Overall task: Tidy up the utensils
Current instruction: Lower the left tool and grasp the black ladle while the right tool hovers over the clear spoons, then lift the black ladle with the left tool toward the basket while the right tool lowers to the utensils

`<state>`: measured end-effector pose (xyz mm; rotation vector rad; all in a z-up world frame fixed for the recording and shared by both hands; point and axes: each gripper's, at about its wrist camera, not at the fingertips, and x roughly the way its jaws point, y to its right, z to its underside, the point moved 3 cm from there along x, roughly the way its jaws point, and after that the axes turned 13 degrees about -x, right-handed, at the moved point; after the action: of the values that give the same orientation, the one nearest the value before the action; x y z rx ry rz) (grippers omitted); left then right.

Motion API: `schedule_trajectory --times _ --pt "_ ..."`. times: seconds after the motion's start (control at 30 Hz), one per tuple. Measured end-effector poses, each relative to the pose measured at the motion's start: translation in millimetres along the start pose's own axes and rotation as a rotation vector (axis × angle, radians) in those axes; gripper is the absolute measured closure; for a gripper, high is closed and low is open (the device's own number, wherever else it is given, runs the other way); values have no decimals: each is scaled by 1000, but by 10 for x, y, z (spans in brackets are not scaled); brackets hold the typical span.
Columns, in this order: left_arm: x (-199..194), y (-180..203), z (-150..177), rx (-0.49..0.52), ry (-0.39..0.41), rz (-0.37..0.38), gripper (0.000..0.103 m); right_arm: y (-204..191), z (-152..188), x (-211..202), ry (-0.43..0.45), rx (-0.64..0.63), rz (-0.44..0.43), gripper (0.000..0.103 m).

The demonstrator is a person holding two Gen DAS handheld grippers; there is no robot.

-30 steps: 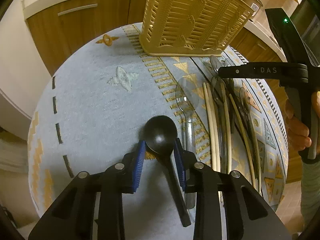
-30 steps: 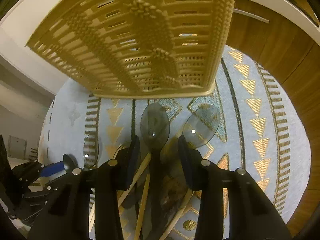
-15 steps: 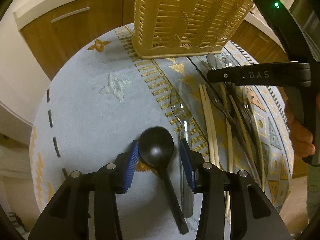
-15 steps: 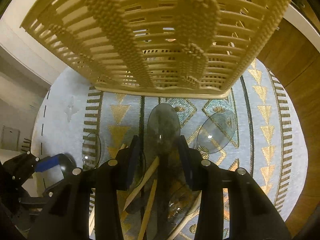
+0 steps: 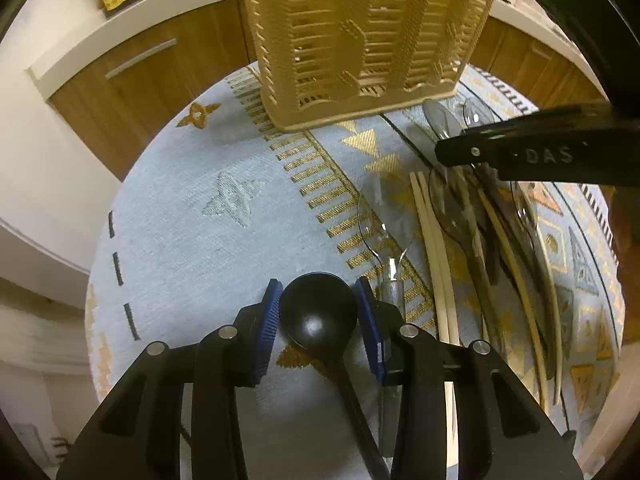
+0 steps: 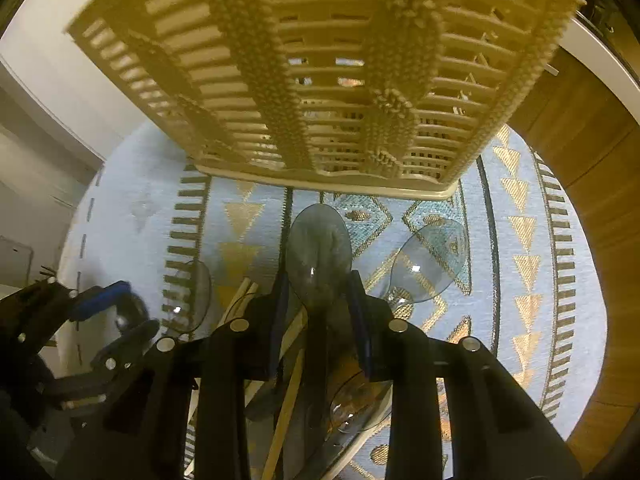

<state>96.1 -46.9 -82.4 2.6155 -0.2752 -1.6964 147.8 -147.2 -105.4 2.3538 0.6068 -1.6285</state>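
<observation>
Left wrist view: the left gripper (image 5: 320,312) has its blue pads on either side of the black spoon (image 5: 318,320), right at the bowl and looking clamped on it. The handle runs back under the gripper. The spoon sits over the near part of the patterned tablecloth (image 5: 200,208). A clear spoon (image 5: 386,220) lies just to its right, then wooden chopsticks (image 5: 434,256) and a pile of other utensils. The yellow basket (image 5: 360,40) stands at the far edge.

Right wrist view: the right gripper (image 6: 318,304) is closed around a grey see-through spoon (image 6: 319,252), bowl pointing at the basket (image 6: 320,80). Another clear spoon (image 6: 430,260) lies just to the right.
</observation>
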Motion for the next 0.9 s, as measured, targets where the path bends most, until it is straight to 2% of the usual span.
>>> schedule_trajectory --times 0.1,0.2,0.3,0.33,0.4,0.5,0.57,0.6,0.67,0.73,0.8,0.9 --pt "-79 -54 15 -27 55 51 68 89 90 -124 56 2 -39 76" --pt "-294 -141 11 -53 141 123 68 85 161 -322 154 -7 -58 76" --pt "-563 -143 -15 -47 257 179 68 40 230 -579 284 -34 -78 76" --pt "-699 -134 -23 -32 311 227 68 7 258 -699 343 -54 -70 76" --pt "-893 -112 -38 -18 394 271 68 -58 309 -972 476 -88 -86 76" --pt "-1183 -75 -169 -15 512 299 68 -106 303 -1358 619 -106 -85 76" --pt "-1348 -65 -293 -26 581 303 68 -61 290 -1610 679 -108 -63 76" --pt "-1447 -63 -371 -33 625 302 68 -64 243 -1714 720 -106 -45 80" --pt "-1603 -55 -526 -46 693 298 68 26 185 -1903 762 -99 -30 90" --pt "-1749 -58 -726 -63 754 300 68 79 108 -2026 793 -81 -20 90" --pt "-1807 -19 -855 -77 775 312 68 133 10 -2053 798 -76 -31 90" --pt "-1808 -16 -974 -93 778 315 67 167 -79 -1924 713 -99 -73 90"
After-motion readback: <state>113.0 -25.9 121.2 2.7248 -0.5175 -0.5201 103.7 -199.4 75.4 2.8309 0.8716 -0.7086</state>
